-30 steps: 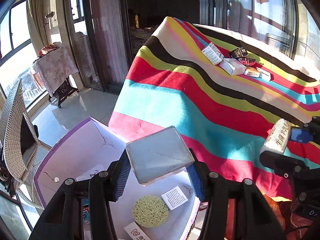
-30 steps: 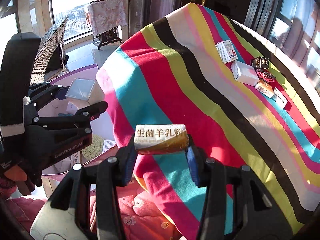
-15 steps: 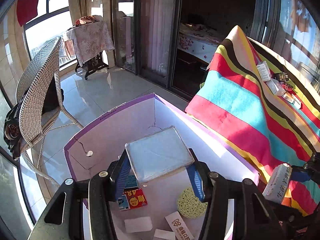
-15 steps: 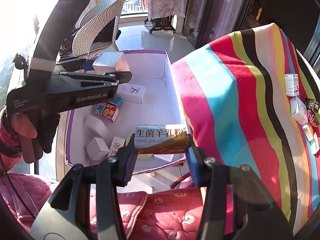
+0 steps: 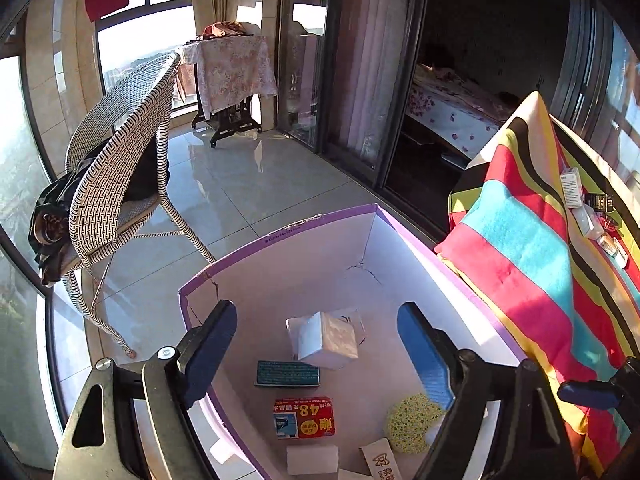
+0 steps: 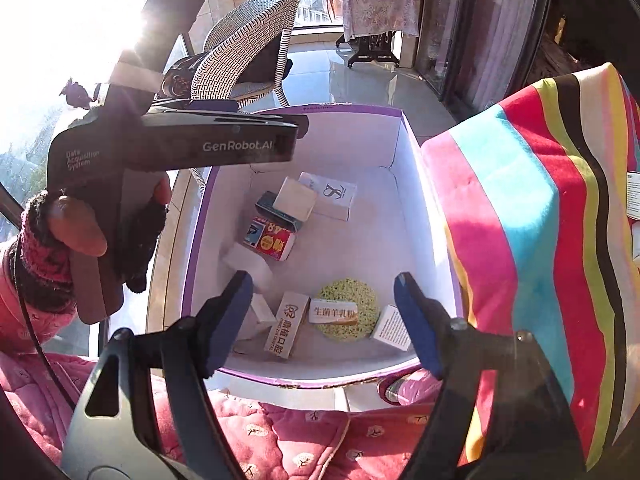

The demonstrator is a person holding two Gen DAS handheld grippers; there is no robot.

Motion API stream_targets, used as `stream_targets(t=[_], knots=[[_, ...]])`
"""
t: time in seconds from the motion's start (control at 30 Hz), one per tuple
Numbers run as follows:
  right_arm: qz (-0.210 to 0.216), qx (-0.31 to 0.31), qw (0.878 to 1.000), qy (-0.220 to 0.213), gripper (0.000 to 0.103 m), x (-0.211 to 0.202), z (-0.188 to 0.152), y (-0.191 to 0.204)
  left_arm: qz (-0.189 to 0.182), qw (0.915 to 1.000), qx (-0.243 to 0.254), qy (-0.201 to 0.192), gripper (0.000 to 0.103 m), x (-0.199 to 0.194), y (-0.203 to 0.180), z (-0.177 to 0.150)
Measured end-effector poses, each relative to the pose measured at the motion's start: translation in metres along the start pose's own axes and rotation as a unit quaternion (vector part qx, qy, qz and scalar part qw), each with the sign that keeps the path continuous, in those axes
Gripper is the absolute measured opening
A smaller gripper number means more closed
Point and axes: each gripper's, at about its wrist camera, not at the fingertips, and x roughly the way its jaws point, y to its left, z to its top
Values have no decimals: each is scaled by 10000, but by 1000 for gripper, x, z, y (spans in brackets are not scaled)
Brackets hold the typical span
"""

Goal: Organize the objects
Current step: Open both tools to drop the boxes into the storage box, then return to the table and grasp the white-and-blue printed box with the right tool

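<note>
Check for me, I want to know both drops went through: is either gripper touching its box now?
Apart. Each wrist view shows opening jaws with nothing between: the left gripper above the white box, the right gripper above the gold box, inside the bin.

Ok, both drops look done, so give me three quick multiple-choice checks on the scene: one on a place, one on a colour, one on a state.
1. Where does the gold-ended packet lie?
A. on the round yellow sponge in the box
B. on the striped blanket
C. on the wicker chair

2. What colour is the box's rim?
A. green
B. purple
C. orange

3. What is between the fingers of the right tool?
A. the packet
B. a red carton
C. nothing

Answers: 1 A, the packet rests across the sponge on the box floor. 2 B, a purple edge runs round the white walls. 3 C, its jaws are opening, clear of everything, above the box.
</note>
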Motion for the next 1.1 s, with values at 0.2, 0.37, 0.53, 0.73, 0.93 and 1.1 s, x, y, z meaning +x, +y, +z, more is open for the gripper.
stream_targets(t=[0.2,0.37,0.53,0.73,0.93,1.1], knots=[[-790,597,9950,-129,77,-30,-23,-55,-246,9985,479,119,84,-1,-37,-10],[-1496,1606,9753,-251,80,-63,-58,-130,-883,9863,1335,393,84,1,-118,-23],[-2084,2662,9409,-191,81,-86,-109,-216,-1752,9569,2254,537,84,1,-230,-26],[-2672,3472,8989,-91,81,-106,-158,-335,-1870,9350,2967,534,84,38,-361,-21],[-2942,3842,8750,174,81,-113,-187,-444,-1837,9357,2963,543,84,71,-420,-2],[-2884,3438,8934,228,82,-105,-172,-506,-1929,9381,2803,646,87,83,-418,-3]])
